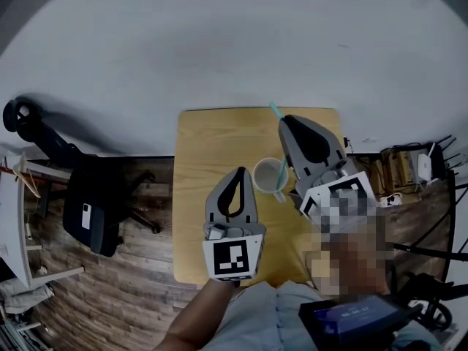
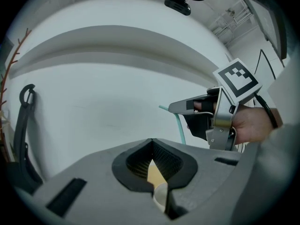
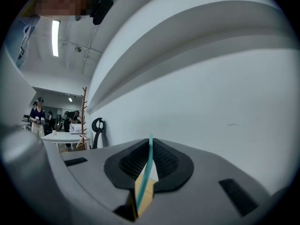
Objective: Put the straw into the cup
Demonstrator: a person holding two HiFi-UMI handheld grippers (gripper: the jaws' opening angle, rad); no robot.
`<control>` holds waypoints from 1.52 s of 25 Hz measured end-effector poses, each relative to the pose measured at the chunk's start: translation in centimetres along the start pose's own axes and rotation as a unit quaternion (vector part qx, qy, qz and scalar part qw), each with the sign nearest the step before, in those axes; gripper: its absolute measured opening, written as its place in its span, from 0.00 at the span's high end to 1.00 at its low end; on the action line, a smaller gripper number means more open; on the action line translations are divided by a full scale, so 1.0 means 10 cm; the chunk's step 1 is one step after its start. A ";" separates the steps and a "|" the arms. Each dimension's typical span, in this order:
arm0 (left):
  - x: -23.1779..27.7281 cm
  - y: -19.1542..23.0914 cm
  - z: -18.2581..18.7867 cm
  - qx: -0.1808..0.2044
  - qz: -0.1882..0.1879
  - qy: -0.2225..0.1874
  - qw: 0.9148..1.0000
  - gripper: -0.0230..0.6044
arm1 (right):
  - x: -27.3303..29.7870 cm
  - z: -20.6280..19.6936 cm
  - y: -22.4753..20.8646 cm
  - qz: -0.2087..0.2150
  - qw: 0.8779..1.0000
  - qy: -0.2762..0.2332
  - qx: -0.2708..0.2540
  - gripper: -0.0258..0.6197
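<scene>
The left gripper [image 1: 239, 172], fingers together and empty, hovers beside the cup [image 1: 268, 177] while the right gripper [image 1: 284, 121] clamps the straw [image 1: 281, 168], its lower end seemingly inside already, only letting go left.

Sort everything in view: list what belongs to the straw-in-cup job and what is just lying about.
Job: straw, pinched by the right gripper; cup; table.
Lying about: office chair; cable clutter on the floor.

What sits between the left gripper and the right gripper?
The white cup stands between them on the wooden table, clearest in the head view.
</scene>
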State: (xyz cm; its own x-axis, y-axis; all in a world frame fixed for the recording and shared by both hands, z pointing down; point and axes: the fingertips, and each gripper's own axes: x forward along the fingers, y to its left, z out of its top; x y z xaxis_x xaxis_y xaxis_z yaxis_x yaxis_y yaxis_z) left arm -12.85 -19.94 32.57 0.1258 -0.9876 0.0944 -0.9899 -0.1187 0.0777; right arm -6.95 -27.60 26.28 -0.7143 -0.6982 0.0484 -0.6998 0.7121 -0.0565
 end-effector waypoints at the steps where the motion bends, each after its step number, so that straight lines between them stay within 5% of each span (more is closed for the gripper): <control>1: 0.03 0.01 -0.05 -0.002 0.001 0.007 1.000 0.97 | 0.04 -0.07 -0.03 0.000 1.000 0.005 0.005 0.93; 24: 0.30 0.24 -0.88 -0.042 0.022 0.094 0.994 0.97 | 0.37 -1.52 -0.24 0.005 0.987 0.145 0.065 0.92; 38: 0.19 0.21 -0.88 -0.040 0.019 0.099 0.994 0.97 | 0.26 -1.52 -0.29 -0.011 0.988 0.143 0.059 0.82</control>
State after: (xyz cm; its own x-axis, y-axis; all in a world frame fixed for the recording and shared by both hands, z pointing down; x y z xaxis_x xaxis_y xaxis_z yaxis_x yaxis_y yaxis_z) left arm -14.11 -21.16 41.61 0.1059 -0.9504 0.2925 -0.9869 -0.0646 0.1476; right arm -6.85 -30.35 41.75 -0.6829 -0.6519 0.3295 -0.7217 0.6718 -0.1666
